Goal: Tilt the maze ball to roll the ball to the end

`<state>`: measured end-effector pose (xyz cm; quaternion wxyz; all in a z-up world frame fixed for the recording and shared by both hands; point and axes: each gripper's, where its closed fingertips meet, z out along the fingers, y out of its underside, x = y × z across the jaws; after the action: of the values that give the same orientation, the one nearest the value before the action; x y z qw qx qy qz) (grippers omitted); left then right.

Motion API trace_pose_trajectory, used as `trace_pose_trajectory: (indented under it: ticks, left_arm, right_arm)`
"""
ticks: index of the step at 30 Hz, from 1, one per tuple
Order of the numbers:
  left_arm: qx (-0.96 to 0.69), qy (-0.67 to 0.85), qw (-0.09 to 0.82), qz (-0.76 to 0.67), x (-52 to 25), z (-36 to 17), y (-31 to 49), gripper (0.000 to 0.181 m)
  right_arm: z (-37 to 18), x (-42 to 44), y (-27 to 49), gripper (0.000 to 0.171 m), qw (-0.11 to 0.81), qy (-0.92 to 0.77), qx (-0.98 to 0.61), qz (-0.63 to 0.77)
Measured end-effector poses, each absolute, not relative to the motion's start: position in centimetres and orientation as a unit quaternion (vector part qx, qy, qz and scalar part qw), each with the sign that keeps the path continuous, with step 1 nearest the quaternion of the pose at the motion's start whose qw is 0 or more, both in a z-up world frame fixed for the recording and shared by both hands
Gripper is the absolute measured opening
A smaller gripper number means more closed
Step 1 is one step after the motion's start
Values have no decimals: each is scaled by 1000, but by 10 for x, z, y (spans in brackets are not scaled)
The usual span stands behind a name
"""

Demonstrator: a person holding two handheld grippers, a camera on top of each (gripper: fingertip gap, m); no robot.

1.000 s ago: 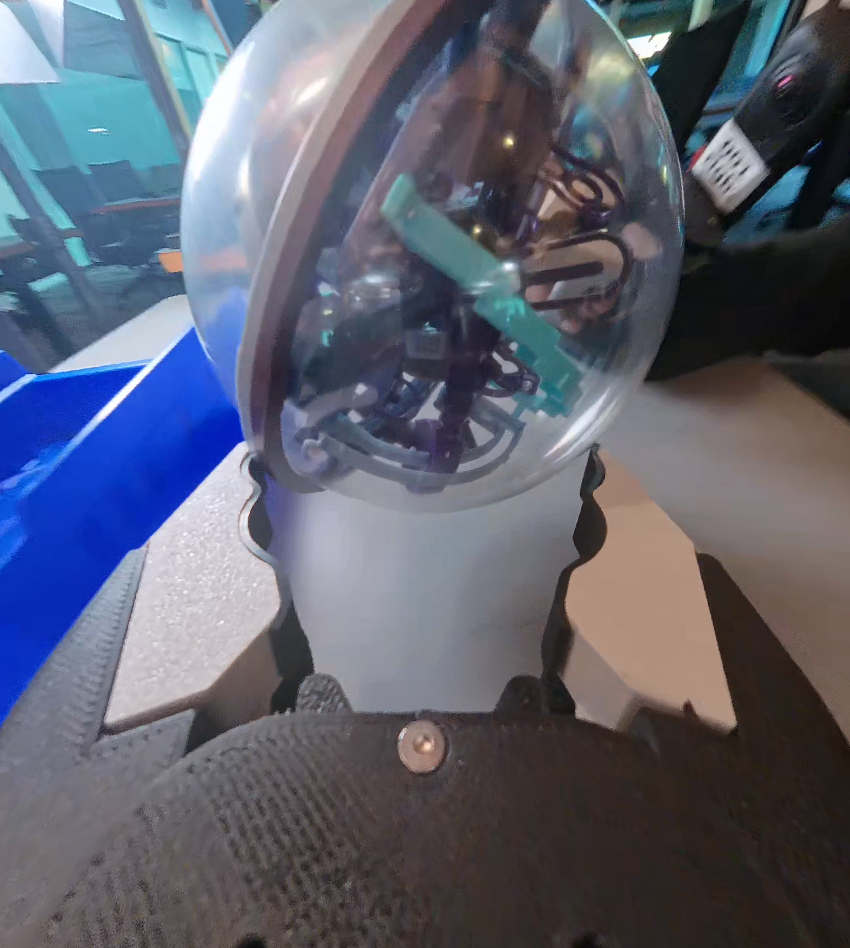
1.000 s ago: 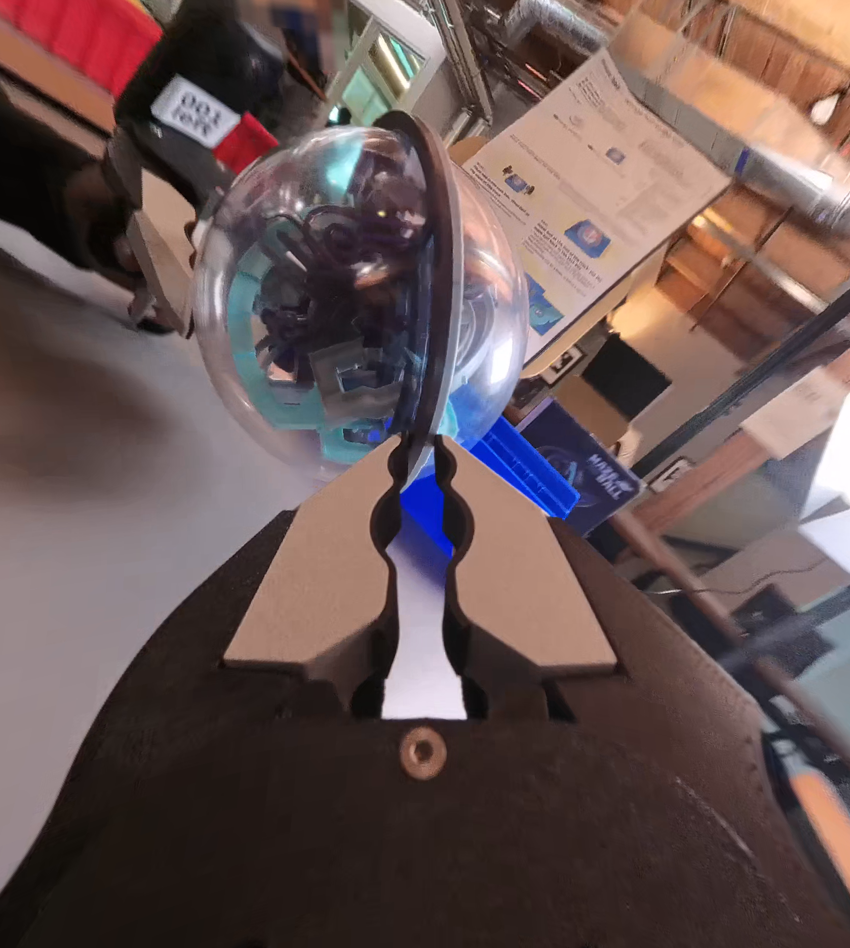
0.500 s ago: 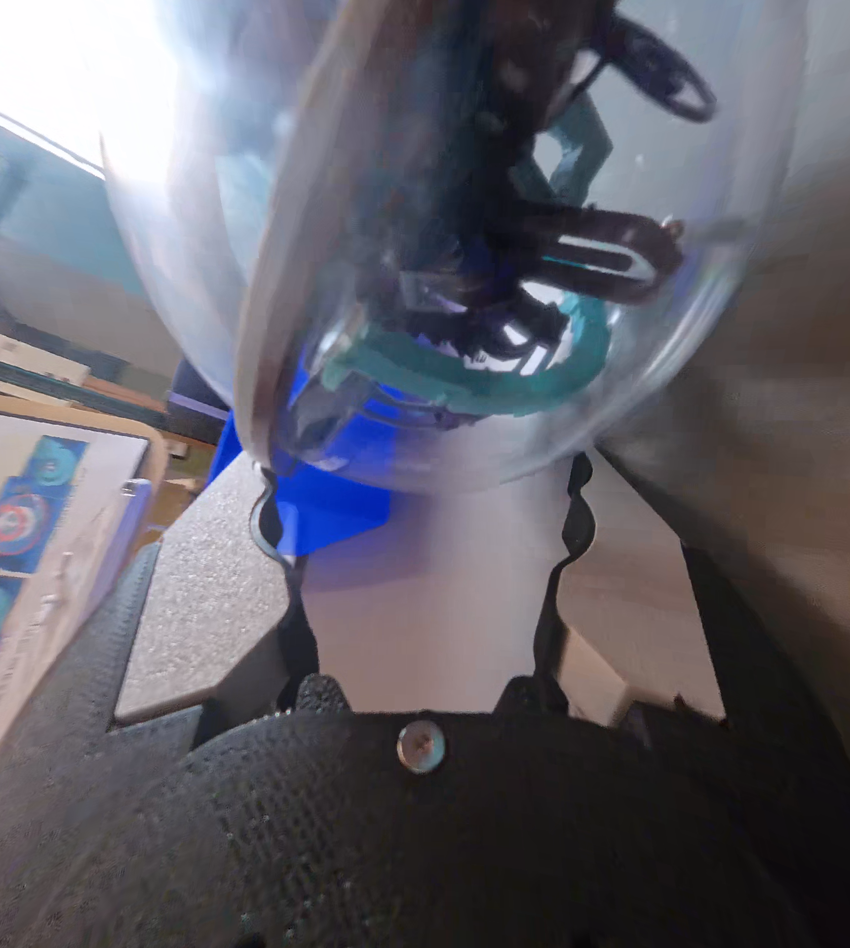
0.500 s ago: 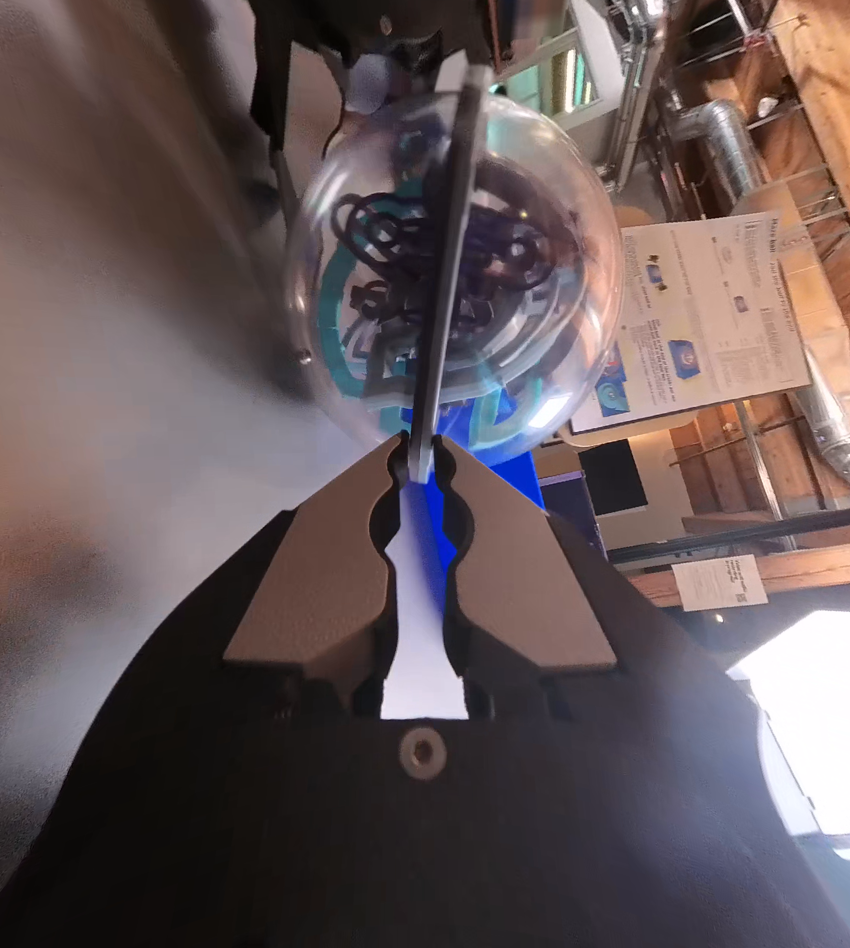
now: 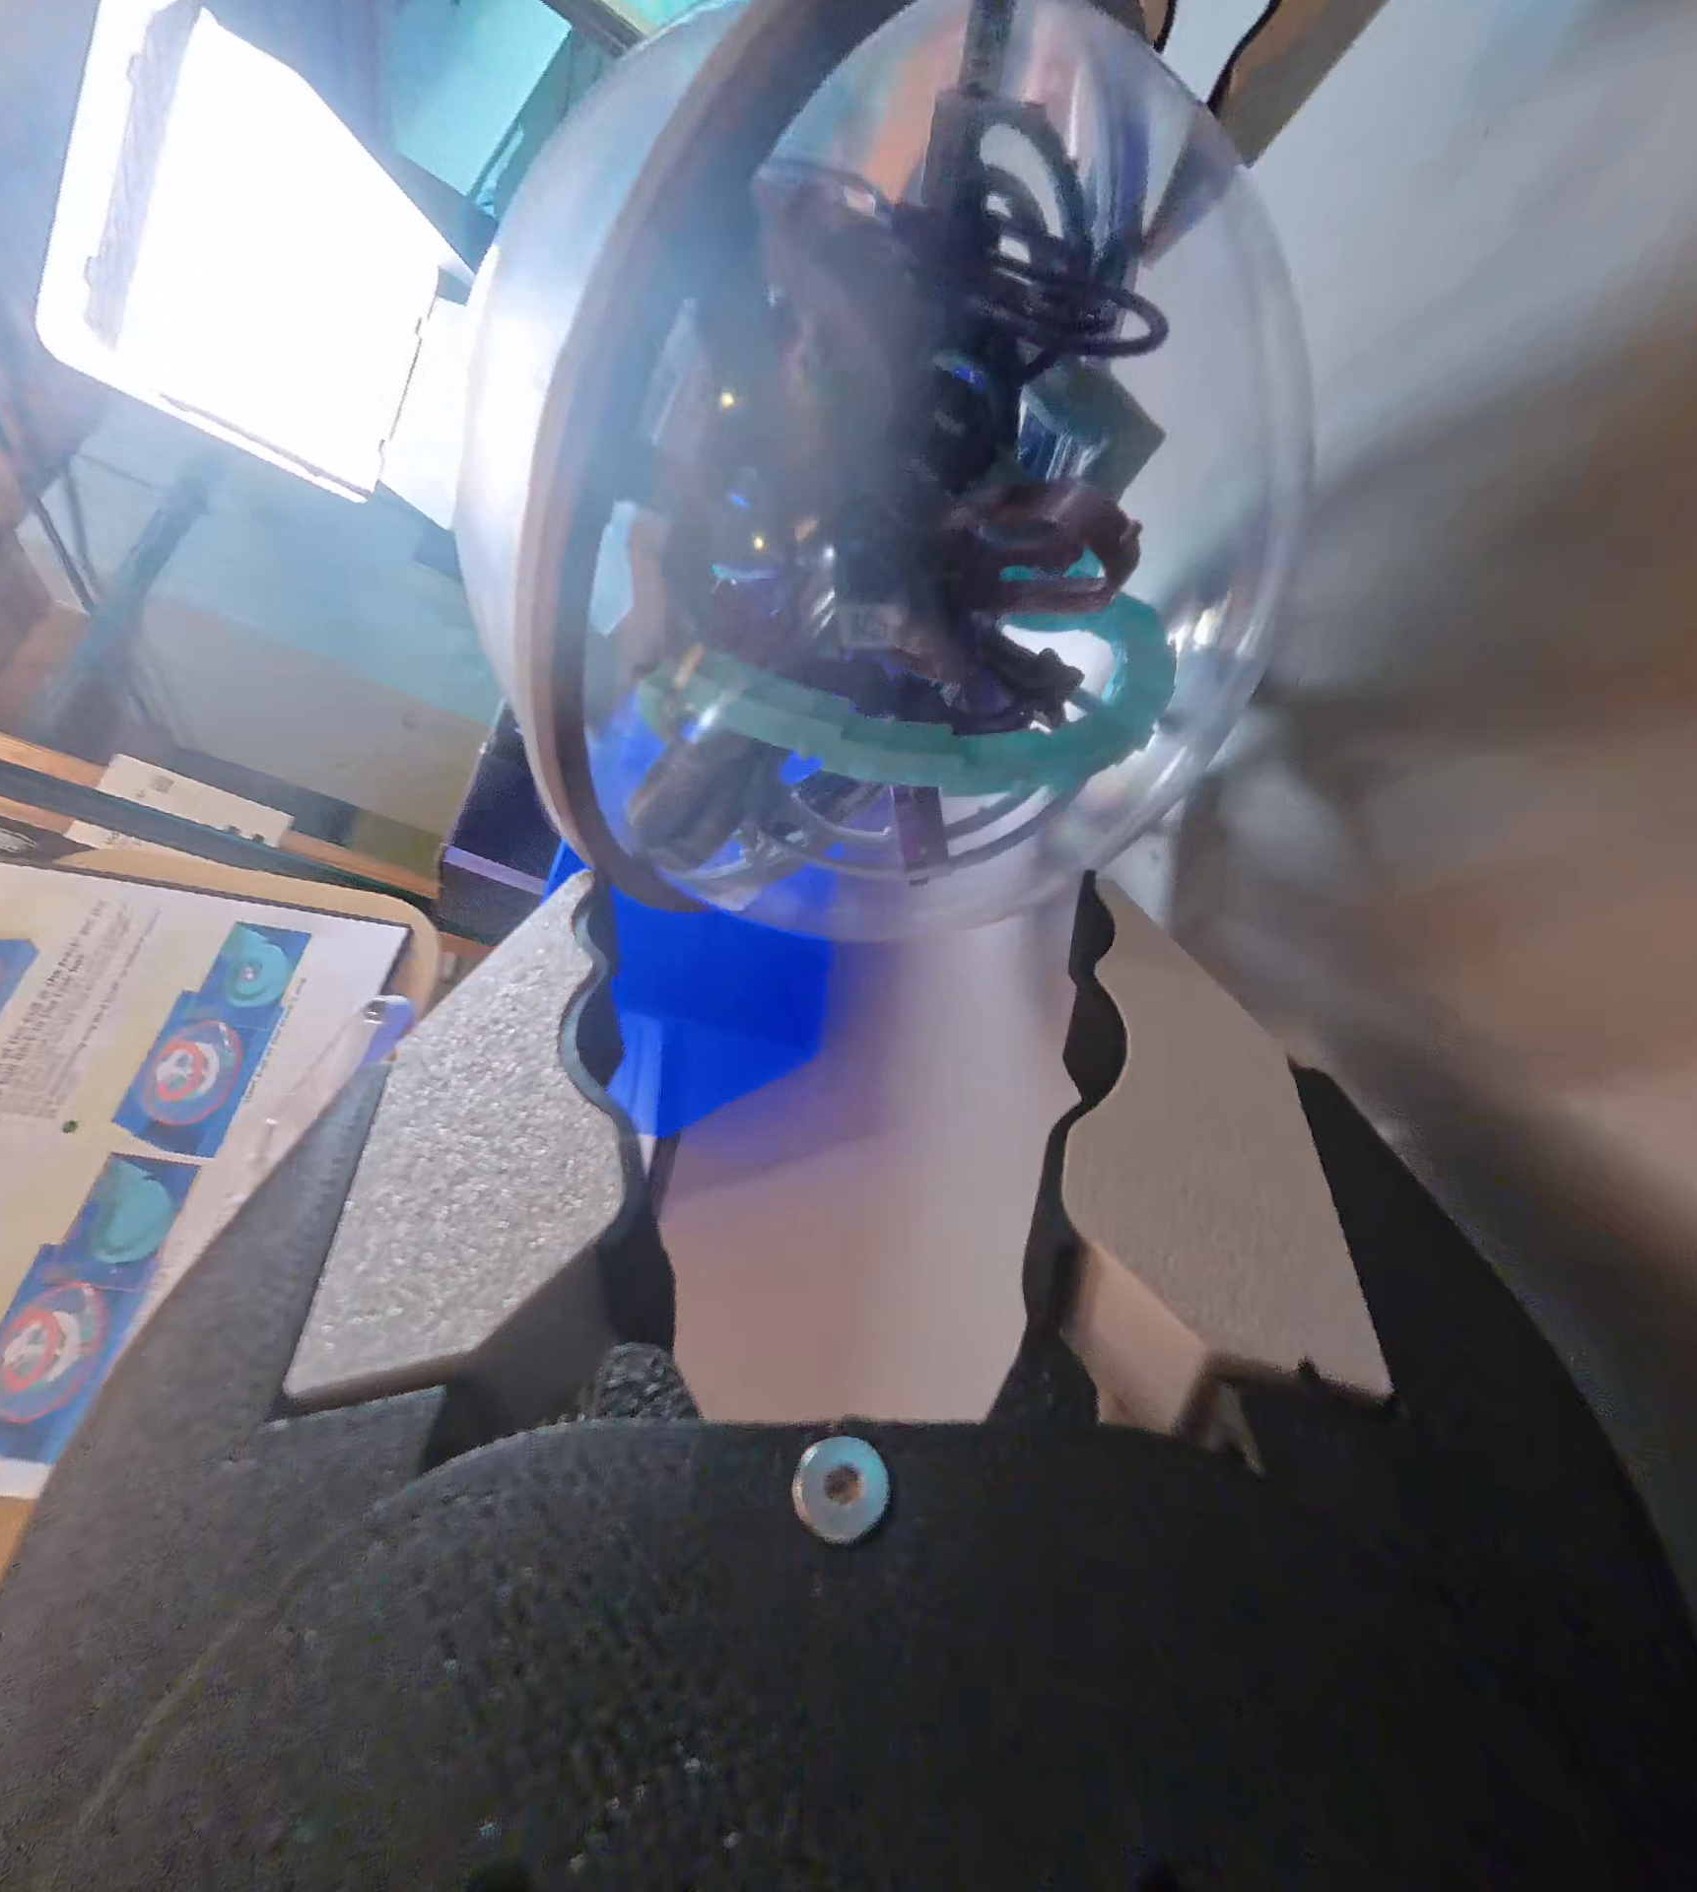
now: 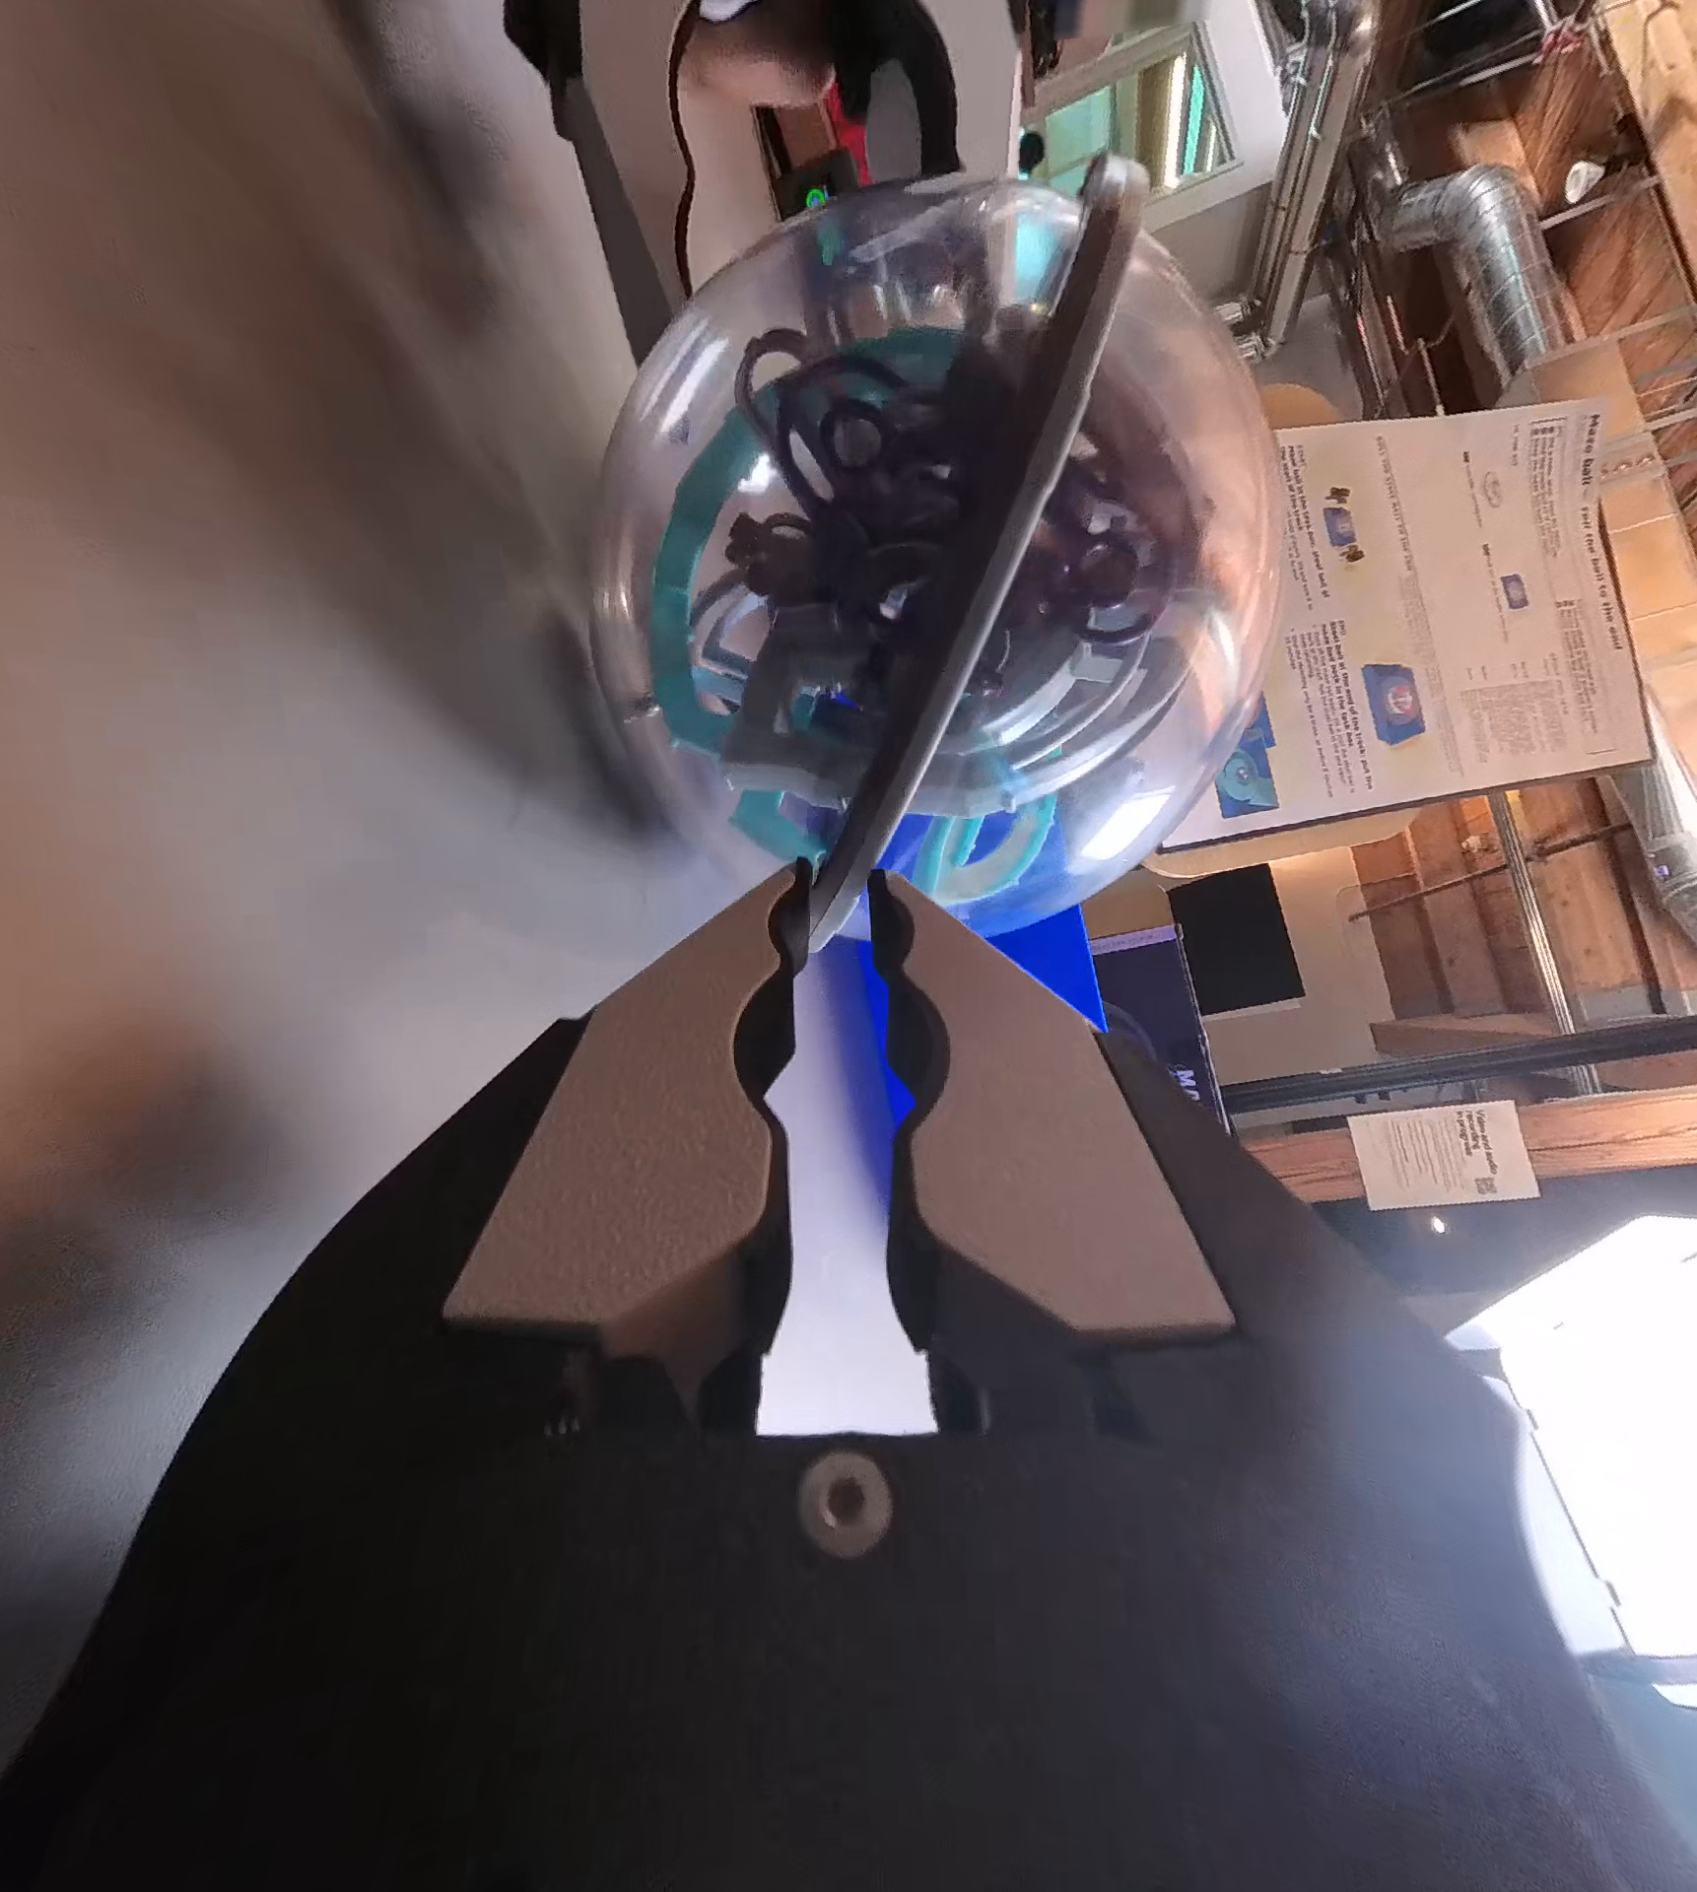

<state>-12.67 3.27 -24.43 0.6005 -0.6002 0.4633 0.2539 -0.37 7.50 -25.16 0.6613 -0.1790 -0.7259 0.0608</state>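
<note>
The maze ball [image 5: 885, 491] is a clear sphere with teal, purple and grey tracks inside and a dark rim around its middle. It is held in the air, tilted. My left gripper [image 5: 839, 911] stands wide, and its two fingertips press the lower curve of the sphere. My right gripper [image 6: 836, 891] is nearly closed and pinches the dark rim [image 6: 1008, 573] of the maze ball [image 6: 773, 573] at its lower edge. I cannot pick out the small ball on the tracks.
A blue bin [image 5: 722, 1003] sits behind the sphere and also shows in the right wrist view [image 6: 1029, 952]. A printed instruction sheet [image 5: 107, 1075] stands on a board, also seen in the right wrist view [image 6: 1438, 614]. The grey tabletop [image 6: 210, 512] is blurred. A bright window [image 5: 230, 235] lies beyond.
Both grippers have rolled together with the maze ball in them, so the sphere is tilted further. The background has swung from the table and bin to the window and sheet. Both grips are unchanged.
</note>
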Motion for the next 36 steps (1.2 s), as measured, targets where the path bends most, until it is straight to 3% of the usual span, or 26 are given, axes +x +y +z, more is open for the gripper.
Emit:
trace_pose_trajectory:
  ticks: [6,10,14,18,20,22,27,29,31,34,36]
  left_arm:
    - [-537,497,609,306,-120,-234,14,68]
    - [-504,545,600,299,-103,-241,-2,40]
    - [-576,449,651,207,-128,-223,3,41]
    - [-654,182,728,-97,-177,-192,16,52]
    - [-636,83,726,-250,-186,-176,26,69]
    - [-626,48,713,-312,-187,-170,41,82]
    - [-639,136,699,-292,-148,-161,68,96]
    - [-668,162,673,-273,-134,-173,77,95]
    - [-672,169,670,-264,-125,-176,78,97]
    - [-666,199,668,-265,-120,-177,59,79]
    - [-669,198,652,-297,-121,-181,42,78]
  right_arm:
    - [-255,-5,89,10,659,-724,-198,41]
    - [-253,-6,92,10,663,-719,-204,45]
    - [-251,-5,95,11,663,-715,-214,55]
    - [-243,-5,96,12,675,-702,-219,60]
    - [-239,-8,96,23,680,-694,-227,69]
    - [-233,-10,95,33,682,-683,-243,95]
    - [-209,-22,93,39,669,-646,-305,203]
    - [-198,-30,91,32,662,-643,-315,222]
    - [-194,-39,84,8,660,-666,-284,200]
    - [-196,-45,70,9,672,-706,-190,119]
    - [-207,-44,61,9,665,-736,-111,63]
